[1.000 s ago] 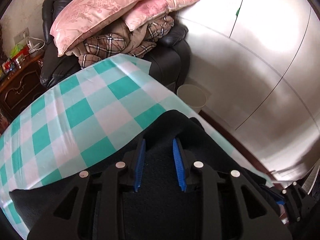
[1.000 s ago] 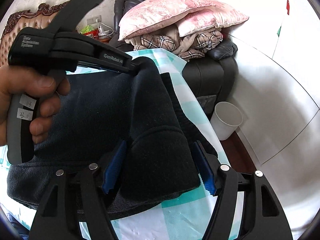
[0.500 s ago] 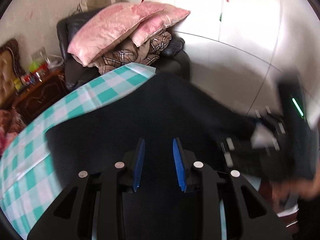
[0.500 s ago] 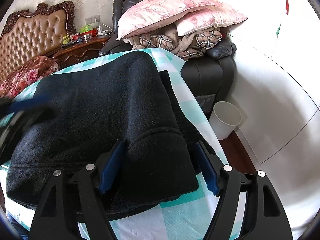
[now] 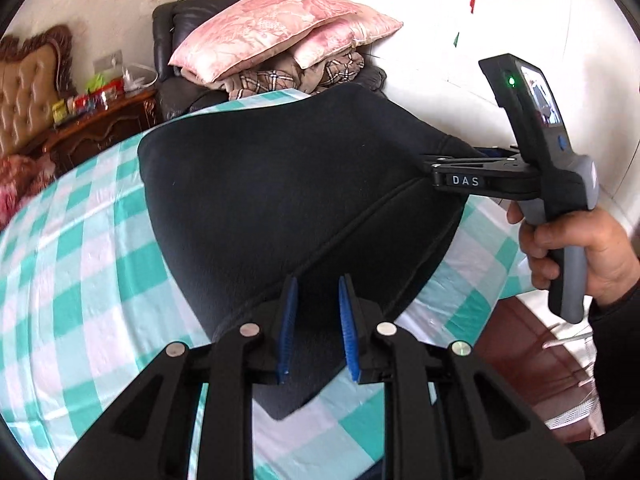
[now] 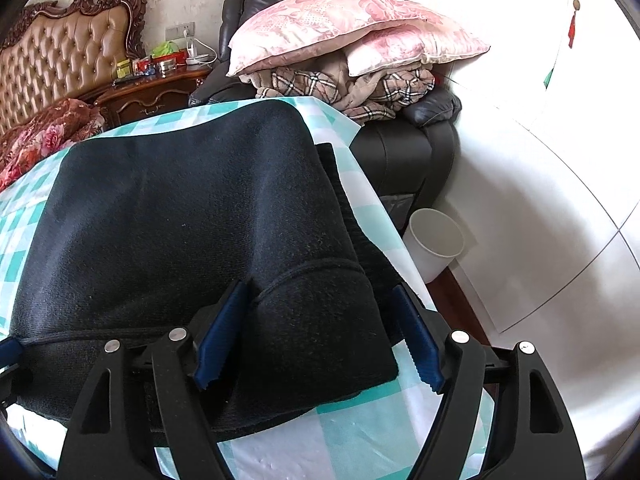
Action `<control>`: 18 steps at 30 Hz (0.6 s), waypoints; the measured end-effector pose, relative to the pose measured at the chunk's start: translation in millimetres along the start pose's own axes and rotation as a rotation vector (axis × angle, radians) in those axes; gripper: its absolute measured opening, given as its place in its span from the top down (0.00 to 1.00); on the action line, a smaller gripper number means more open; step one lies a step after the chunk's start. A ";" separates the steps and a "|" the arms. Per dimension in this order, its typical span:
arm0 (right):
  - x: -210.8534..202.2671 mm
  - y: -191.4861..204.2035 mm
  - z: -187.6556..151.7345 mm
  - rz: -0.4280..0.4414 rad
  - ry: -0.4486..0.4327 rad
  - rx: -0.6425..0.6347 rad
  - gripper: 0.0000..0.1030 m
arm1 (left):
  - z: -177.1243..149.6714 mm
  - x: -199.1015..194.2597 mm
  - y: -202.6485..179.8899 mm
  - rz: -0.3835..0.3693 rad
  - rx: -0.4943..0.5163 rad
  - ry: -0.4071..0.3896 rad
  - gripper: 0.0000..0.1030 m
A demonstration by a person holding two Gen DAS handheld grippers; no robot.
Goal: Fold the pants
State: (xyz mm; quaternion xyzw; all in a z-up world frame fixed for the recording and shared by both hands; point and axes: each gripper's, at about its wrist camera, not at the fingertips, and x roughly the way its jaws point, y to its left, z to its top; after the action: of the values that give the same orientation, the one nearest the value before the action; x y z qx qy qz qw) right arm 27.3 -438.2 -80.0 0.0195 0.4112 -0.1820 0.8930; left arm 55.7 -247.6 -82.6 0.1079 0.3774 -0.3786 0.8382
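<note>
The dark fleece pants (image 5: 288, 200) are spread, partly folded over, on a counter covered by a teal-and-white checked cloth (image 5: 72, 280), with a cuffed leg end (image 6: 320, 320) doubled towards the near edge. Behind the counter, a black leather armchair (image 6: 420, 140) is piled with pink floral pillows (image 6: 340, 16) and plaid bedding; a white plastic bin (image 6: 434, 240) stands on the floor beside it. The left gripper (image 5: 316, 320) is held low over the near hem, its blue pads narrowly apart with fabric between them; whether it is pinched cannot be told. The right gripper (image 6: 316, 340) is spread wide around the cuff, though from the left wrist camera its tips appear closed on a lifted fold.
</note>
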 end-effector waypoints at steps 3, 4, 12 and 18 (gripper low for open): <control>-0.8 1.2 0.1 -0.011 -0.001 -0.005 0.30 | 0.7 -10.5 9.2 -0.035 -0.073 -0.012 0.67; -1.2 1.1 0.5 -0.014 -0.001 -0.005 0.30 | 2.7 -14.4 14.7 -0.043 -0.108 -0.025 0.45; -45.1 25.3 9.3 0.018 -0.097 -0.030 0.27 | 13.1 -26.2 34.1 0.041 -0.222 -0.053 0.05; -41.6 50.0 0.6 0.021 -0.084 -0.109 0.23 | 19.5 -36.4 31.8 0.257 -0.193 -0.090 0.02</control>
State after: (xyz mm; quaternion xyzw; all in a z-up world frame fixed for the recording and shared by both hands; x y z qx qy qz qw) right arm 20.0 -378.8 -54.4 -0.0327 0.3824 -0.1505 0.9110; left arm 73.6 -214.5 -46.5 0.0571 0.3572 -0.2347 0.9022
